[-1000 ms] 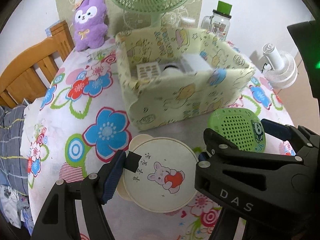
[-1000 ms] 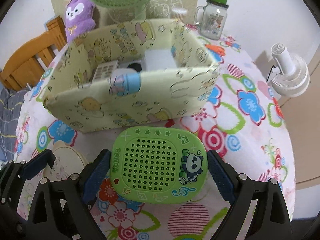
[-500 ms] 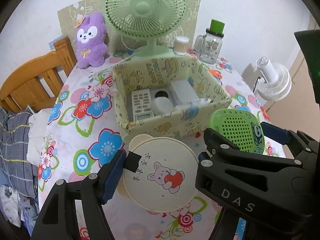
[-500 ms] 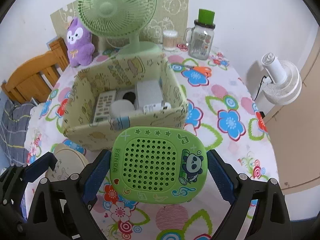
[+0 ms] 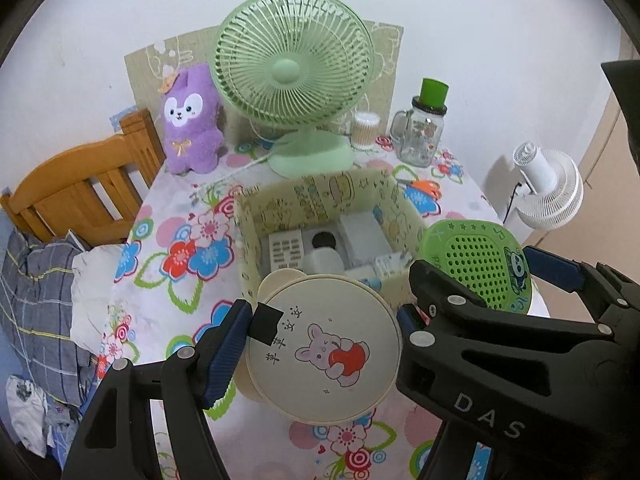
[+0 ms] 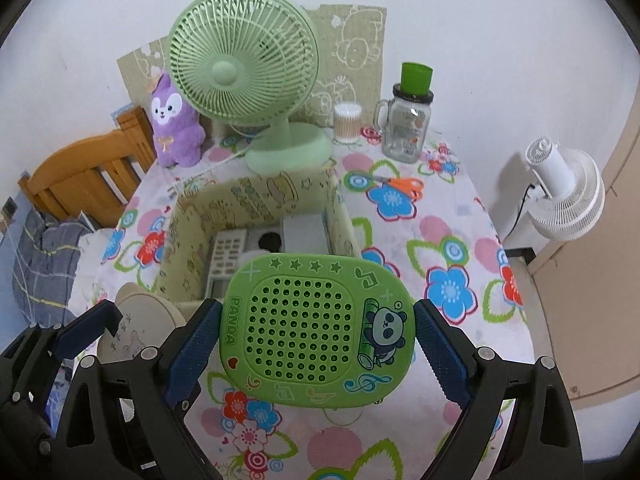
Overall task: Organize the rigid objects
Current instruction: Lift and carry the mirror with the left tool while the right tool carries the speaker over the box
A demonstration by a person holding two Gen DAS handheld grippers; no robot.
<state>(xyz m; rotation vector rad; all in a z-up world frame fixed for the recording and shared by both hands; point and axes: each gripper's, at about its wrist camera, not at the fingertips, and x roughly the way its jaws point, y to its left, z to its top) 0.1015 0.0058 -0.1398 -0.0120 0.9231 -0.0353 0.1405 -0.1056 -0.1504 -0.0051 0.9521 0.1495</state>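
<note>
The pale yellow printed fabric box (image 5: 280, 208) already holds several items. Still outside, lifted above the floral surface (image 6: 440, 248): green perforated panda case (image 6: 316, 328) clamped in right claw (image 6: 316, 334), cream round bunny-print case (image 5: 324, 352) clamped in left claw (image 5: 320, 340).

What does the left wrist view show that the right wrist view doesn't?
Only the left wrist view shows the bunny picture on the cream round case clearly, gripped by the left gripper. Only the right shows the green panda case face-on in the right gripper. Both show the fabric box and green fan.
</note>
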